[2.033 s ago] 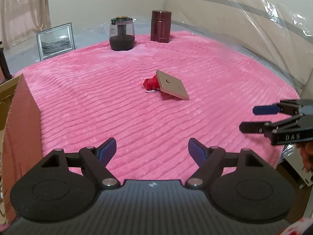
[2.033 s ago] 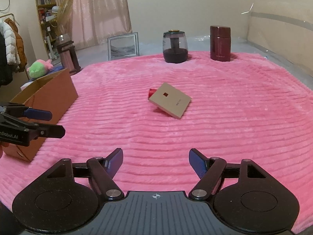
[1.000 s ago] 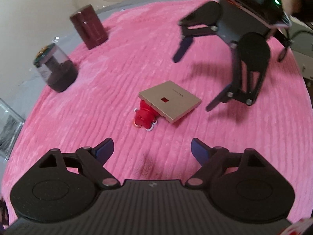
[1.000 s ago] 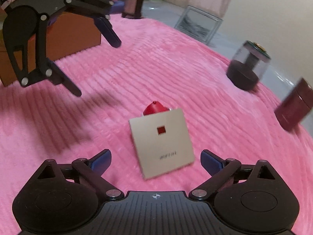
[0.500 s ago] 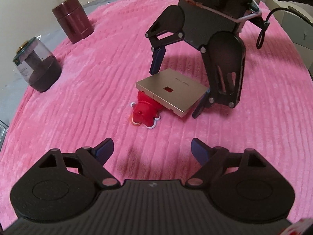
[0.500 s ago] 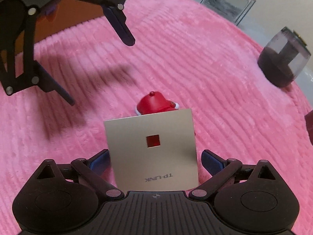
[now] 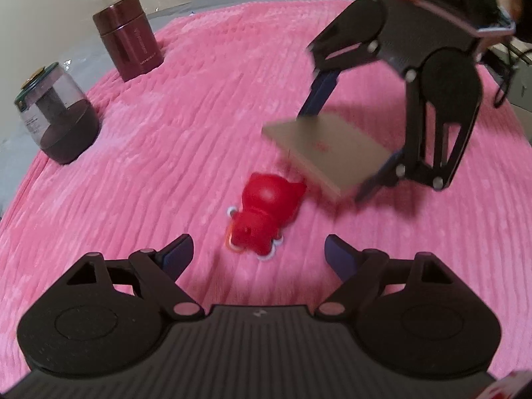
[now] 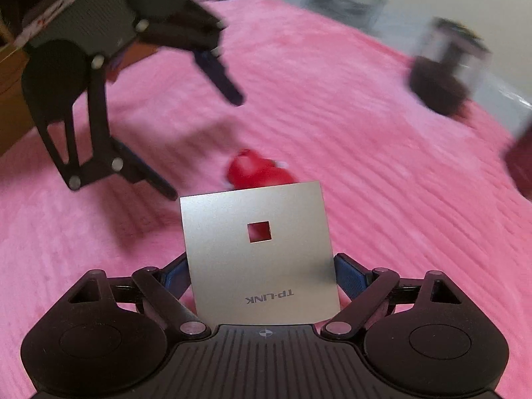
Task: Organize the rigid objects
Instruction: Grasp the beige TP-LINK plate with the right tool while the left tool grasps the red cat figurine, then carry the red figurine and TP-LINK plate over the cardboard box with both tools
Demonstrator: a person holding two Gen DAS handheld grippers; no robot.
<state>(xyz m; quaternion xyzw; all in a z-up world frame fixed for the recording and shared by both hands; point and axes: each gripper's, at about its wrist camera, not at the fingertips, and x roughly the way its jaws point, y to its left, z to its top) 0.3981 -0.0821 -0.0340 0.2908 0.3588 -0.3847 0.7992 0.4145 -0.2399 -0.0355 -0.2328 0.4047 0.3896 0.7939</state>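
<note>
A: What differs from half a second ago?

B: The right gripper [image 8: 261, 274] has just been closing its jaws, and the flat gold TP-LINK box [image 8: 261, 252] sits between them. In the right wrist view each blue pad [image 8: 347, 274] now meets a side edge of the box, so the jaws are clamped on it.

A: Is the box still on the figure?

B: No. Half a second ago it leaned on the red toy figure [image 7: 264, 211]. Now, in the left wrist view, the box [image 7: 327, 153] is tilted and blurred, with its near corner just past the figure's head. Whether the two still touch I cannot tell.

A: And the left gripper [image 7: 257, 254]?

B: Its jaws stand apart, as wide as before, with nothing between them. It has come closer to the figure, which now lies on the pink blanket [image 7: 166, 153] just ahead of the fingertips.

A: Anything else?

B: The maroon canister [image 7: 128, 36] and the clear jar with a dark base [image 7: 55, 114] stand at the blanket's far edge, well apart from the box.
</note>
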